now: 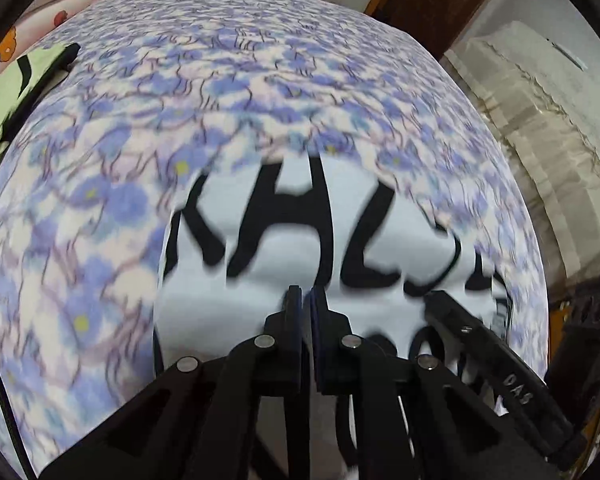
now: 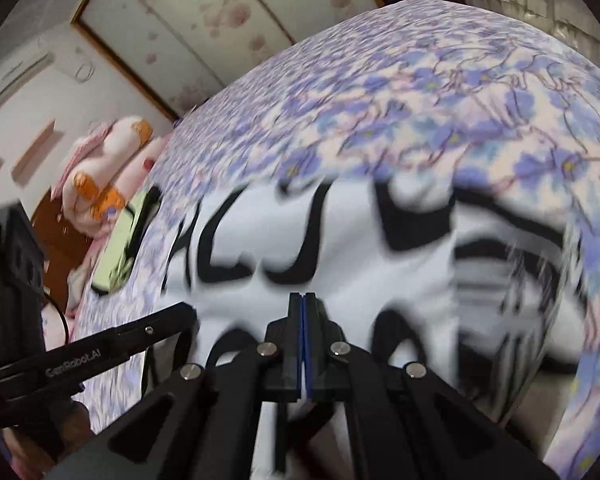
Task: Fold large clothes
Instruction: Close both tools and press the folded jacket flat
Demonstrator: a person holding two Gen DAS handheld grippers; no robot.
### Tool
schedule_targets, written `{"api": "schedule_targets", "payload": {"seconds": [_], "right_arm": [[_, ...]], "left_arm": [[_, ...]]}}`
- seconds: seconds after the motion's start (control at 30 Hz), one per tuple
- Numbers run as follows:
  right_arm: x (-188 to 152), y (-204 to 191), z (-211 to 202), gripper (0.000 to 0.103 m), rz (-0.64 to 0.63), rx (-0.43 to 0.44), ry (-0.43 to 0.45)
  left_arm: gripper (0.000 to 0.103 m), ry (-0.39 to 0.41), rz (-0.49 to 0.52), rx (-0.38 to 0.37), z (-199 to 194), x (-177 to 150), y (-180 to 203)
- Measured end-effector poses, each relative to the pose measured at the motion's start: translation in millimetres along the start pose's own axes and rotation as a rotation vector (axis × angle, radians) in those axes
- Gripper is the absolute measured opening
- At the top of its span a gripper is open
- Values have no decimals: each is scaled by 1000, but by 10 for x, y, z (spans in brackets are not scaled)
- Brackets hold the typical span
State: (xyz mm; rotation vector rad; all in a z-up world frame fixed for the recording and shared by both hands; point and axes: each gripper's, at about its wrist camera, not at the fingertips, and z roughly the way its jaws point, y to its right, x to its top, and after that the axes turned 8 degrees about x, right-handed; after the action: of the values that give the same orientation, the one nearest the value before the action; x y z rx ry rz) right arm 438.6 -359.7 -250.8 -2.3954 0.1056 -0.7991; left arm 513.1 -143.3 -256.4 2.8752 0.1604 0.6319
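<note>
From my left camera, far left, I see a green garment [image 1: 4,92] with black trim lying on the bed [image 1: 260,80], which wears a blue flowered sheet. Moving right, the white shirt [image 1: 268,256] with big black letters is spread across the near middle of the bed. My left hand-held gripper [image 1: 306,300] sits over its near part with the jaws drawn together; whether cloth is pinched between them I cannot tell, as the picture is smeared. Just right of it the right hand-held gripper [image 1: 452,308] pokes in over the same shirt.

From my right camera, the left hand-held gripper [image 2: 180,312] enters at the left edge, with pink bedding [image 2: 100,168] and the green garment [image 2: 120,240] beyond it. The white shirt [image 2: 340,248] fills the centre, and my right hand-held gripper [image 2: 303,300] rests above it, jaws pressed together, grip unclear.
</note>
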Motion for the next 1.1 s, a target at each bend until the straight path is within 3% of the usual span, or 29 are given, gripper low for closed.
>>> {"api": "schedule_targets", "payload": {"seconds": [0.27, 0.43, 0.53, 0.63, 0.77, 0.87, 1.1], "right_arm": [[160, 265, 38, 0, -7, -51, 33], [215, 578, -120, 0, 125, -108, 88], [181, 716, -180, 0, 196, -50, 88], [138, 704, -241, 0, 181, -137, 78], [-28, 936, -379, 0, 286, -141, 67], [-92, 927, -402, 0, 254, -161, 57], [-36, 751, -430, 0, 168, -260, 53]], "left_arm": [[5, 10, -41, -20, 309, 314, -135], [3, 16, -24, -24, 383, 373, -168], [3, 21, -22, -30, 378, 365, -187], [3, 21, -22, -35, 344, 336, -230], [3, 0, 2, -41, 294, 268, -329], [3, 12, 43, 12, 215, 185, -371], [3, 19, -16, 19, 100, 101, -537]]}}
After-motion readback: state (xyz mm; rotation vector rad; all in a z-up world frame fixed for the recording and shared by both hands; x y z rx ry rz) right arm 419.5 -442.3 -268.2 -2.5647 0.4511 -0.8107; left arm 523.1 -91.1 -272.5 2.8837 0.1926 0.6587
